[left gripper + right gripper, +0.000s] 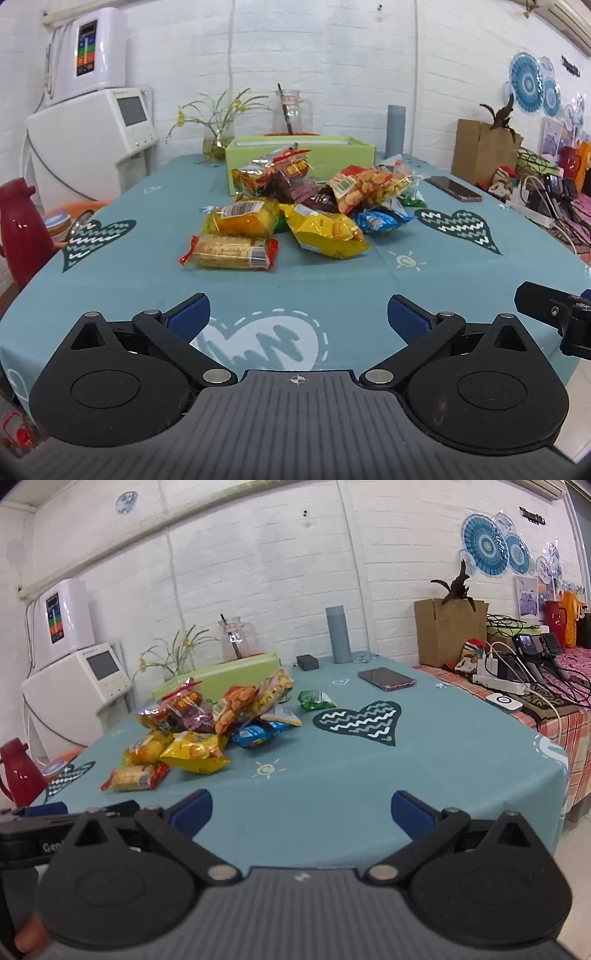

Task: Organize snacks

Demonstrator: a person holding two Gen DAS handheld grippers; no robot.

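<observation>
Left gripper (298, 314): its jaws are standing wide apart, with nothing between the blue pads (188, 314); it is pointing forward and tilting somewhat downward.
Right gripper (301, 810): its jaws are likewise gaping fully, the blue pads (192, 808) gripping nothing; it is angling gently downward too.
Relative placing: the two are sitting side by side, near each other. The right gripper's black body is showing at the right edge of the left wrist view, and the left gripper's body is showing at the left edge of the right wrist view.
Hand: fingertips (27, 936) are peeking out at the lower left corner of the right wrist view.
</observation>
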